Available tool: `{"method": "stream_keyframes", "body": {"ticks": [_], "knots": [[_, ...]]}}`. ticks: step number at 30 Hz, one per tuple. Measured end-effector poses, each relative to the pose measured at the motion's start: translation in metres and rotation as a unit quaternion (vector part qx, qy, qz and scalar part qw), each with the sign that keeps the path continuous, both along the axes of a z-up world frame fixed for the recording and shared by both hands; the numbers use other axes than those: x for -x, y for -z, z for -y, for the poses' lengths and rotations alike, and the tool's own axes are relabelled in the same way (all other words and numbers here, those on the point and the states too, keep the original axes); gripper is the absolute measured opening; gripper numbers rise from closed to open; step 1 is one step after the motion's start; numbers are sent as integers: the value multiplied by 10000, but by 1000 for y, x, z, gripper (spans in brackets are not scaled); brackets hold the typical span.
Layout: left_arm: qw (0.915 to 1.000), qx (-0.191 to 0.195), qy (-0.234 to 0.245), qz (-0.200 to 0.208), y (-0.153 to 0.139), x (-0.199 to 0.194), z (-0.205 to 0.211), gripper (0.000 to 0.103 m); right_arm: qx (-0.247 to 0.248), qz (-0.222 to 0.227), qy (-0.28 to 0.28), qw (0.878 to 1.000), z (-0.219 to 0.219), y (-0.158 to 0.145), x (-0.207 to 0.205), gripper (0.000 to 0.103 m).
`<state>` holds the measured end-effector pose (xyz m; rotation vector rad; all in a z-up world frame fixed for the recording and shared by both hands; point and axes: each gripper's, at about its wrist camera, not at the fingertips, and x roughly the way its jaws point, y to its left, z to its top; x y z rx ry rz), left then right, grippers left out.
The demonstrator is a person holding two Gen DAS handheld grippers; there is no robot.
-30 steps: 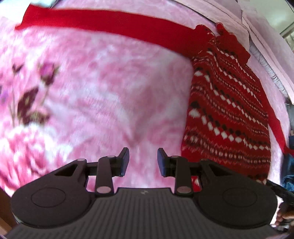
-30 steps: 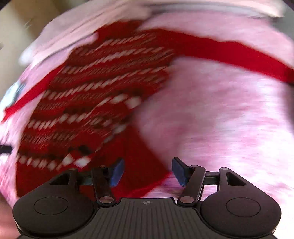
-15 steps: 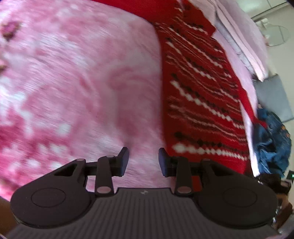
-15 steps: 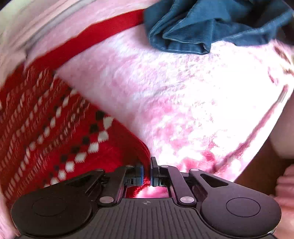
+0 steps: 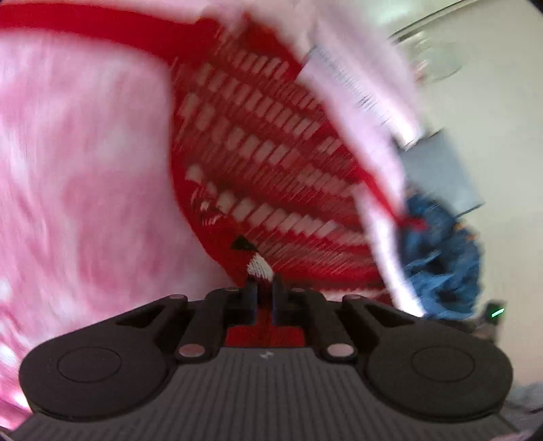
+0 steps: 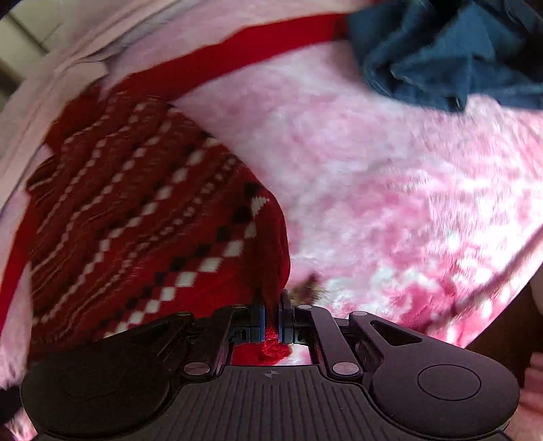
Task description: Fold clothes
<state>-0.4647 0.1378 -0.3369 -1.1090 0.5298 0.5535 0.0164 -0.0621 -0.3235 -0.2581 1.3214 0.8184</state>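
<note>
A red knitted sweater (image 5: 271,163) with white and black diamond rows lies on a fluffy pink blanket (image 5: 85,169). My left gripper (image 5: 263,288) is shut on the sweater's near hem corner, red knit pinched between its pads. In the right wrist view the sweater (image 6: 135,220) fills the left half, its hem lifted into a ridge. My right gripper (image 6: 271,307) is shut on that hem's other corner. One red sleeve (image 6: 237,51) stretches away toward the top right; the other sleeve (image 5: 85,23) runs along the top of the left wrist view.
A crumpled pile of blue denim (image 6: 441,51) lies at the far right of the blanket, also seen as a blue heap (image 5: 441,254) in the left wrist view. Pale pink bedding (image 5: 356,84) borders the sweater's far side. A hand (image 6: 532,390) shows at the lower right.
Both grippers went from open to shut on the sweater's hem, the right one first. Each has since lifted its corner and turned, pulling the knit up off the blanket.
</note>
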Motion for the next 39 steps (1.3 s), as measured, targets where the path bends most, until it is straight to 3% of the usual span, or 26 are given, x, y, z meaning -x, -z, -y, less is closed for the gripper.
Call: {"method": "stream_keyframes", "body": {"ticks": [2, 4, 5, 7, 9, 11, 13, 15, 16, 20, 21, 22, 23, 24, 28, 32, 35, 37, 38, 39], "knots": [[9992, -388, -25, 51, -44, 21, -3, 4, -24, -115, -78, 9999, 6, -8, -1, 5], [9959, -666, 209, -583, -62, 30, -2, 7, 38, -293, -57, 9995, 12, -7, -3, 5], [9917, -624, 319, -1082, -56, 29, -2, 7, 79, -321, -47, 9994, 15, -5, -2, 5], [9775, -128, 381, -2071, -21, 34, -1, 13, 279, -180, -25, 9994, 13, 3, 2, 5], [9662, 414, 186, -2538, 15, 45, 1, 13, 548, -140, -31, 9984, 9, 11, 5, 5], [9733, 593, -14, -2219, 27, 47, 7, 13, 702, -249, -180, 9971, 7, 17, 7, 5], [9816, 696, -134, -1772, 34, 44, 14, 30, 737, -85, -389, 9965, 5, 17, 10, 8], [9875, 726, -86, -1395, 42, 34, 21, 35, 716, 228, -478, 9960, 4, 15, 10, 49], [9891, 721, -45, -1287, 48, 28, 24, 35, 687, 350, -493, 9958, 3, 14, 10, 57], [9898, 824, 1, -1161, 75, 1, 34, 29, 421, 325, -644, 9965, -7, 24, 10, 58], [9897, 836, 17, -1159, 80, -5, 36, 8, 416, 293, -752, 9959, -10, 29, 12, 57], [9900, 851, 81, -1124, 82, -10, 37, 3, 421, 277, -860, 9950, -13, 33, 14, 51], [9909, 786, 145, -1082, 77, -10, 38, 3, 464, 331, -962, 9937, -16, 36, 17, 23], [9921, 642, 167, -1060, 69, -9, 39, 3, 429, 344, -1030, 9932, -15, 35, 19, 7], [9917, -24, 204, -1271, 25, 26, 41, 3, 171, 125, -1097, 9937, 0, 20, 17, 6], [9777, 203, 223, -2080, 39, 43, 37, 2, 270, -356, -1143, 9924, 12, 30, 20, 7], [9629, 511, 451, -2611, 57, 30, 38, 2, 541, -288, -1386, 9884, 2, 40, 30, 9], [9621, 422, 483, -2651, 47, 25, 41, 3, 760, -314, -1619, 9834, -8, 34, 28, 22], [9649, 412, 353, -2570, 39, 26, 39, 2, 883, -250, -1718, 9808, -12, 28, 26, 41], [9675, 402, 222, -2488, 32, 26, 37, 3, 948, -5, -1800, 9791, -18, 19, 24, 46]]}}
